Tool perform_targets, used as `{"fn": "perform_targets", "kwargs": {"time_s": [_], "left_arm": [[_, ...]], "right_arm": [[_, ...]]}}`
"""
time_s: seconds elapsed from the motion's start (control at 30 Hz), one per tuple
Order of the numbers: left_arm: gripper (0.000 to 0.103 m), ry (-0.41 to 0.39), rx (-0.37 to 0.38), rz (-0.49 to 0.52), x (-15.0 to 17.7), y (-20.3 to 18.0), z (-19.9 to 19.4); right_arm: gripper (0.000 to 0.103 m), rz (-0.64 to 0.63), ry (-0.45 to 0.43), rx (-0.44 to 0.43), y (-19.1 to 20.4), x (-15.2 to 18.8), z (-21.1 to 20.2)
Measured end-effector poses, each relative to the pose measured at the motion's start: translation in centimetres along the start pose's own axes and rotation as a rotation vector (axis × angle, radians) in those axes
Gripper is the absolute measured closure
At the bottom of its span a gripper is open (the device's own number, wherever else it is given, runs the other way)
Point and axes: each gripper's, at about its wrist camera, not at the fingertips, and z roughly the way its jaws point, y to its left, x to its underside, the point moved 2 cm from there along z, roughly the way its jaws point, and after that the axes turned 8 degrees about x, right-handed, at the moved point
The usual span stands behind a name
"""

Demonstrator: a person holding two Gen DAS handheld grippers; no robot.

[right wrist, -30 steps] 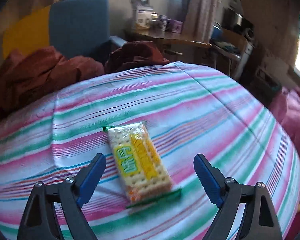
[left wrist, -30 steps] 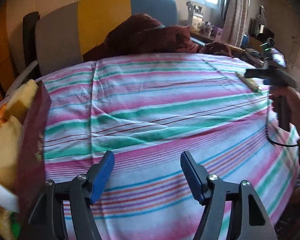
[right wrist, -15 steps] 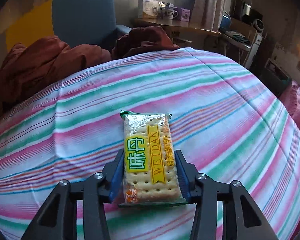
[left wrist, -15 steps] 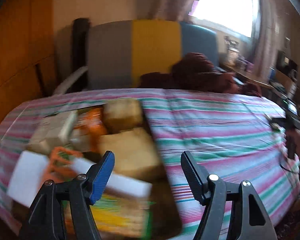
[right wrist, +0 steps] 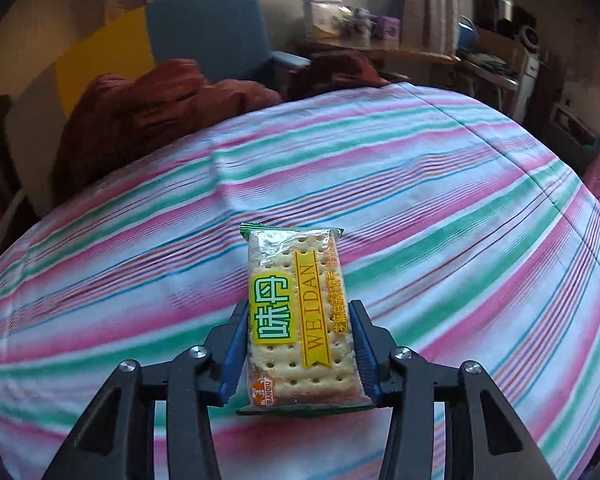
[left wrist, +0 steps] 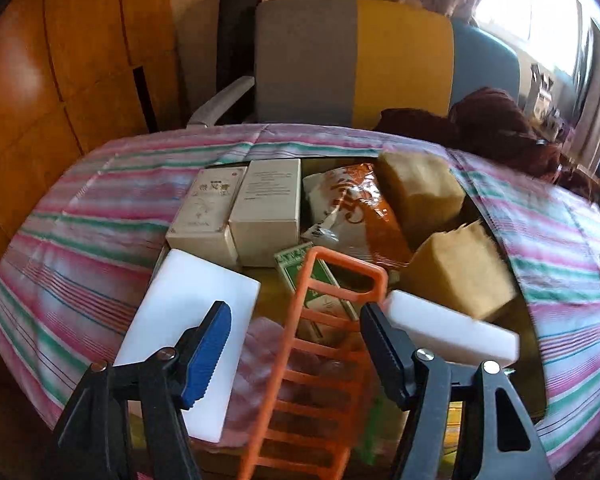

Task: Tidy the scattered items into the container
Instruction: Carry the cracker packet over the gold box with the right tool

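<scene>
Cracker packet [right wrist: 300,316] sits low centre of the right wrist view, clamped across its width between the right gripper [right wrist: 298,354] jaws, which are closed down to packet width on its near half; long axis runs straight away from the jaws, far end sticking out toward the upper part of the frame over the striped bedsheet [right wrist: 440,200]. Can't tell if the packet is clear of the sheet. Container [left wrist: 536,344] shows only in the left wrist view, filling centre and lower frame, already packed: two pale boxes [left wrist: 240,208] upper left of centre, orange snack bag [left wrist: 352,208] centre, brown paper parcels [left wrist: 444,232] to the right, white blocks [left wrist: 184,320] lower left and lower right, orange plastic rack [left wrist: 312,360] bottom centre. Left gripper [left wrist: 296,344] hangs over it, jaws wide apart, holding nothing, straddling the rack. So the left is the nearer one to the container; the right likely has to carry the packet over leftward and drop it, free space looks tight.
</scene>
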Motion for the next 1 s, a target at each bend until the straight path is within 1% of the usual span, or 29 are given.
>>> {"fn": "perform_targets", "kwargs": {"time_s": [0.03,0.1,0.13,0.17,0.27,0.33,0.37,0.4,0.5,0.57,0.67,0.8,0.9,0.93,0.97,1.0], "left_arm": [[0.037,0.001,-0.035,0.03,0.0,-0.3,0.1],[0.044,-0.002,-0.097,0.067,0.1,-0.6,0.2],[0.045,0.0,-0.108,0.068,0.3,-0.5,0.2],[0.045,-0.003,-0.094,0.058,0.4,-0.3,-0.1],[0.045,-0.028,-0.043,0.001,1.0,0.7,-0.9],[0.046,-0.039,0.058,-0.042,1.6,1.1,-1.5],[0.051,-0.042,0.117,-0.064,1.9,1.3,-1.7],[0.059,-0.046,0.155,-0.086,2.1,1.4,-1.9],[0.063,-0.079,0.23,-0.123,2.1,1.7,-2.8],[0.063,-0.116,0.252,-0.119,2.0,1.9,-3.9],[0.063,-0.157,0.269,-0.112,1.9,2.3,-5.3],[0.063,-0.172,0.309,-0.112,1.6,3.6,-5.5],[0.063,-0.172,0.301,-0.117,1.8,4.7,-5.2],[0.063,-0.169,0.296,-0.126,1.9,5.2,-5.0],[0.063,-0.168,0.294,-0.138,2.0,5.7,-5.0],[0.063,-0.17,0.293,-0.151,2.1,6.3,-5.0]], "right_arm": [[0.055,-0.014,-0.016,-0.018,0.8,0.5,-1.0],[0.055,-0.036,-0.044,-0.059,2.2,1.4,-2.9],[0.055,-0.045,-0.055,-0.086,3.0,1.8,-4.0],[0.055,-0.052,-0.065,-0.123,3.9,2.2,-5.1],[0.055,-0.087,-0.09,-0.271,7.4,3.4,-9.2],[0.055,-0.124,-0.096,-0.383,10.2,4.0,-11.7],[0.055,-0.144,-0.095,-0.452,11.9,4.3,-13.1],[0.055,-0.166,-0.09,-0.523,13.8,4.6,-14.5],[0.055,-0.239,-0.058,-0.706,19.8,5.7,-17.8],[0.055,-0.302,-0.037,-0.783,24.0,6.6,-19.5],[0.055,-0.389,-0.01,-0.84,29.9,7.7,-21.0],[0.055,-0.478,0.027,-0.864,36.8,9.1,-22.1],[0.052,-0.555,0.054,-0.807,41.5,10.5,-21.3],[0.047,-0.586,0.073,-0.757,42.7,11.0,-20.4],[0.044,-0.596,0.092,-0.71,43.5,11.1,-19.5],[0.044,-0.579,0.108,-0.693,43.7,10.9,-18.8]]}}
